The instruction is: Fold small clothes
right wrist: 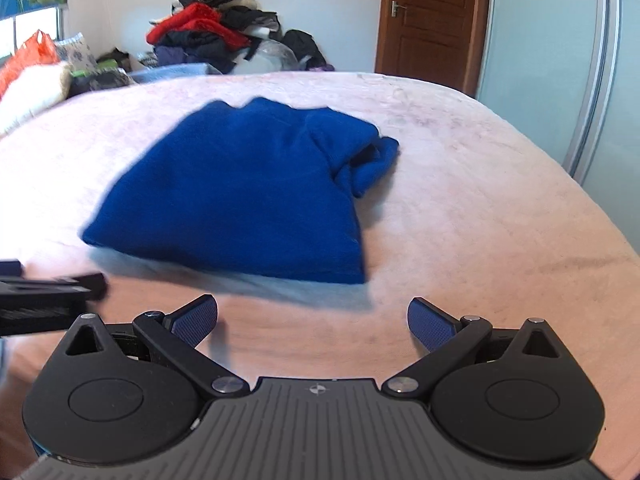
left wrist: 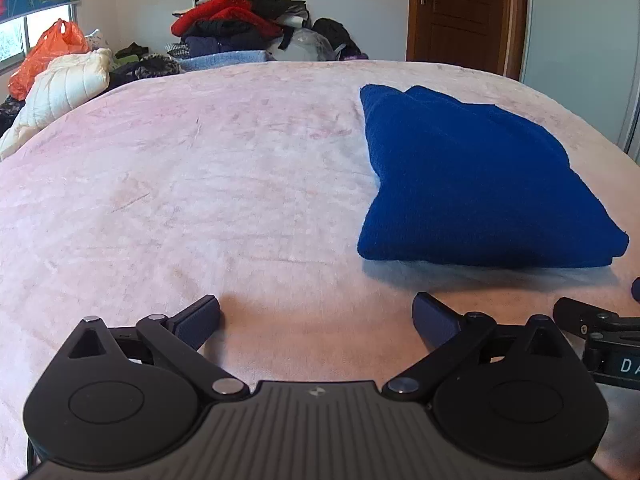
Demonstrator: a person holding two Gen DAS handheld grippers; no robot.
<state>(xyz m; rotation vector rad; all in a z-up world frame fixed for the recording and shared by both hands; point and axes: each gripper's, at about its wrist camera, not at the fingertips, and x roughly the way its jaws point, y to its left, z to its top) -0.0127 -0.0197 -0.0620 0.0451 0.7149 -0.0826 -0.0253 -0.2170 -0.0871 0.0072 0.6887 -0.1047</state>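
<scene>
My left gripper (left wrist: pixel 316 314) hangs low over the bed (left wrist: pixel 200 184) with its jaws apart and empty; my right gripper (right wrist: pixel 313 318) does the same, jaws spread, nothing between them. Just ahead of both lies the blue sweater (right wrist: pixel 248 192), folded into a thick pad on the pink cover. It looks soft, knitted and light, likely to sag and slide open if lifted by one layer. I would pinch through all layers at the near corners, one gripper each.

Fuzzy knit sweater (right wrist: pixel 240 188), plush blanket (left wrist: pixel 200 184) (matt)
</scene>
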